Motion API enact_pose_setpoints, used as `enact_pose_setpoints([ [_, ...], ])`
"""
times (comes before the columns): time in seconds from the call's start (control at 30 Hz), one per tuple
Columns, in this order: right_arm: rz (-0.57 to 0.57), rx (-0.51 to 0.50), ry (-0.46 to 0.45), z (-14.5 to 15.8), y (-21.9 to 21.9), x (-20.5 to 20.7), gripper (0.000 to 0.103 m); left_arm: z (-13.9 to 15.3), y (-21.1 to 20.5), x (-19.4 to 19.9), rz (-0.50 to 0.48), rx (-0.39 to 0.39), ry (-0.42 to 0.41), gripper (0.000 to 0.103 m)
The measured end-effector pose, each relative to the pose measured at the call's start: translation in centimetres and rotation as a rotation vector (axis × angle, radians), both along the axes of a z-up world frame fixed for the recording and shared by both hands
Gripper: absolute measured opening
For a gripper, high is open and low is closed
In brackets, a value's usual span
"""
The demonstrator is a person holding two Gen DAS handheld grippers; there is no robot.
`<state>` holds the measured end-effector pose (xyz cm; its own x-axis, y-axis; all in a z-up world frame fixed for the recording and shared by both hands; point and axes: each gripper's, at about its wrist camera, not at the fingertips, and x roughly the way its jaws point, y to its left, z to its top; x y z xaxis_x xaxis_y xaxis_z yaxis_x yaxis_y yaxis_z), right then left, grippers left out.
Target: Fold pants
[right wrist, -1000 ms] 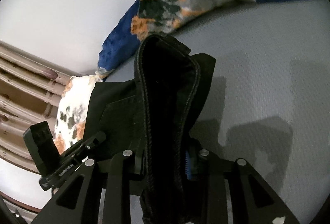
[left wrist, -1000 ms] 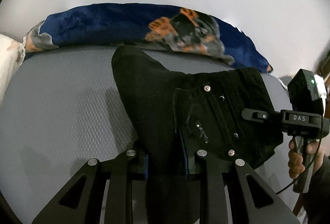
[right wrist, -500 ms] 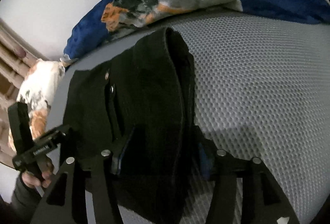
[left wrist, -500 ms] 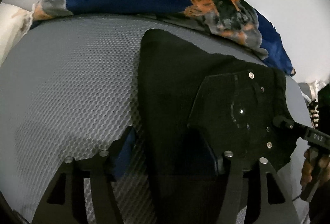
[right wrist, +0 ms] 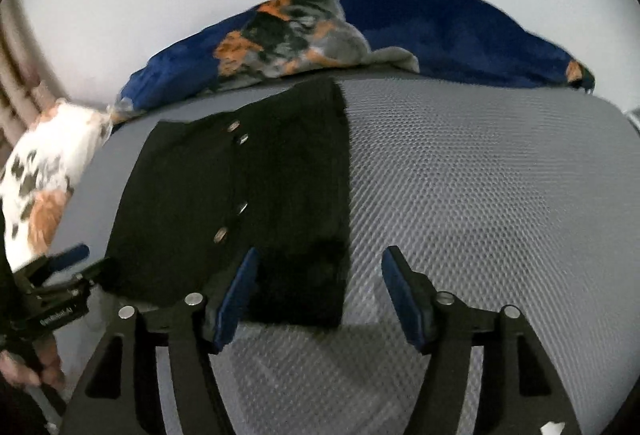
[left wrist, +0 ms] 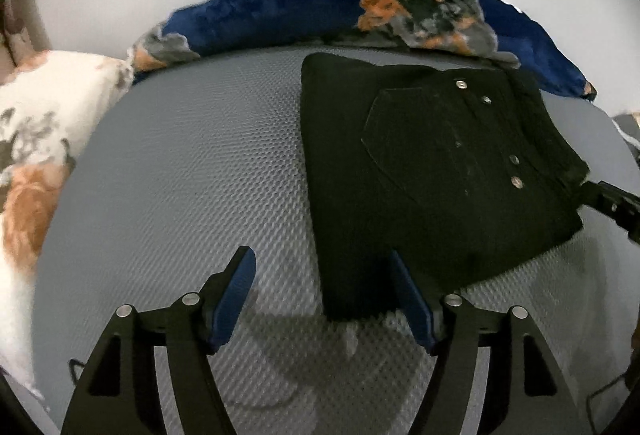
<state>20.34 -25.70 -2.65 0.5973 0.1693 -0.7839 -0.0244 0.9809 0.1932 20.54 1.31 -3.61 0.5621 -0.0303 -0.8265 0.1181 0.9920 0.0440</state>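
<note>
Black pants lie folded flat on the grey mesh mattress, back pocket and metal rivets facing up. They also show in the right wrist view. My left gripper is open at the pants' near left corner, with the near edge of the fabric lying between its fingers. My right gripper is open at the near right corner, its left finger over the fabric edge. Each gripper shows at the side of the other's view.
A blue blanket with orange and grey print lies along the far edge against the white wall. A white pillow with orange and grey spots lies at the left. Bare grey mattress spreads right of the pants.
Both grippers held the pants shut a second ago, lowered them onto the mattress, opened and let go. The pants now lie flat and both grippers have drawn back a little.
</note>
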Motion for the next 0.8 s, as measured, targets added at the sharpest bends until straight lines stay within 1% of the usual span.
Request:
enact_pose_setpoints([
  [0.03, 0.005, -0.015, -0.009, 0.2, 0.6, -1.0, 0.070, 0.3, 0.0, -0.9, 0.002, 0.014, -0.008, 0.070],
  [0.1, 0.018, -0.020, -0.022, 0.5, 1.6, -2.4, 0.070, 0.8, -0.1, -2.2, -0.004, 0.012, -0.017, 0.070],
  [0.17, 0.025, -0.017, -0.034, 0.8, 2.6, -3.9, 0.073, 1.3, -0.1, -3.6, 0.001, 0.014, -0.022, 0.070],
  [0.27, 0.013, 0.011, -0.052, 1.4, 3.4, -5.7, 0.076, 1.8, -0.1, -5.5, 0.007, 0.021, -0.040, 0.070],
  [0.37, -0.008, 0.006, -0.067, 1.8, 4.2, -6.8, 0.082, 2.2, -0.3, -7.3, 0.005, 0.041, -0.054, 0.070],
  [0.53, -0.030, -0.006, -0.083, 2.2, 5.2, -9.0, 0.085, 2.4, -0.1, -9.8, -0.007, 0.035, -0.061, 0.070],
  [0.8, -0.040, -0.015, -0.088, 2.6, 6.4, -10.7, 0.086, 2.3, 0.8, -11.1, 0.010, 0.029, -0.076, 0.070],
])
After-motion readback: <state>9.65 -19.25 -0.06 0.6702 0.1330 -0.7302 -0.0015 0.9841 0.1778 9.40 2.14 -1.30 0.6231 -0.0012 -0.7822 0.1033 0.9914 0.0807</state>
